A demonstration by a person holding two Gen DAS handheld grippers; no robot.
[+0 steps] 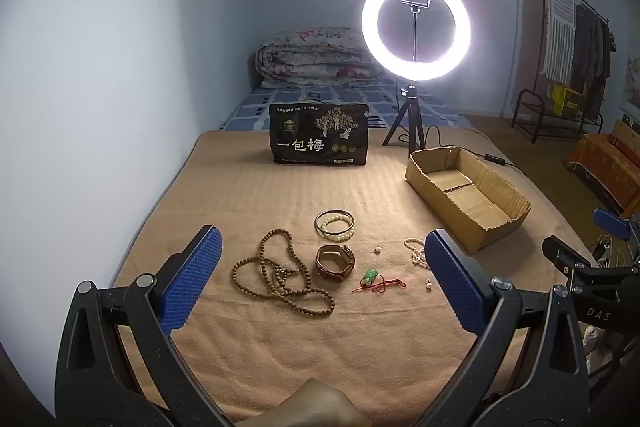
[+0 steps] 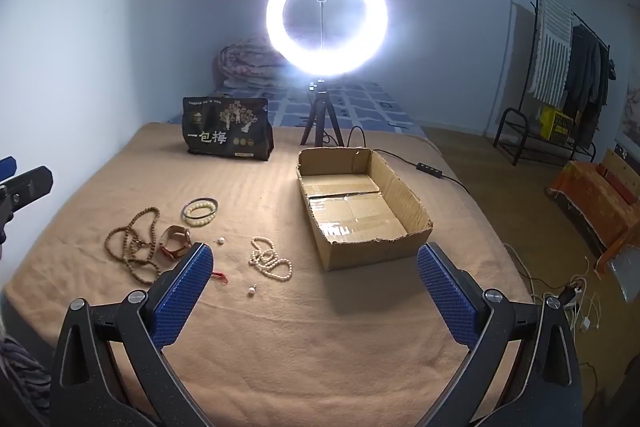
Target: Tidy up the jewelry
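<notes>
Jewelry lies on a tan blanket (image 1: pixel 320 339). A long brown bead strand (image 1: pixel 280 273) (image 2: pixel 134 247), a brown leather watch (image 1: pixel 335 262) (image 2: pixel 175 242), pale bead bracelets with a dark bangle (image 1: pixel 335 224) (image 2: pixel 200 212), a green pendant on red cord (image 1: pixel 376 279), a white pearl strand (image 2: pixel 270 259) (image 1: pixel 416 253) and two small pearl earrings (image 2: pixel 251 291) (image 2: pixel 219 240). An open cardboard box (image 2: pixel 360 211) (image 1: pixel 464 187) holds no jewelry. My left gripper (image 1: pixel 320 263) is open above the jewelry. My right gripper (image 2: pixel 314 273) is open between the pearls and the box.
A lit ring light on a tripod (image 2: pixel 326 19) (image 1: pixel 416 27) stands behind the box, its cable (image 2: pixel 424 167) trailing right. A black snack bag (image 1: pixel 318 133) (image 2: pixel 228 129) stands at the back. A folded quilt (image 1: pixel 320 55) lies beyond. Floor and clothes rack (image 2: pixel 560 67) are to the right.
</notes>
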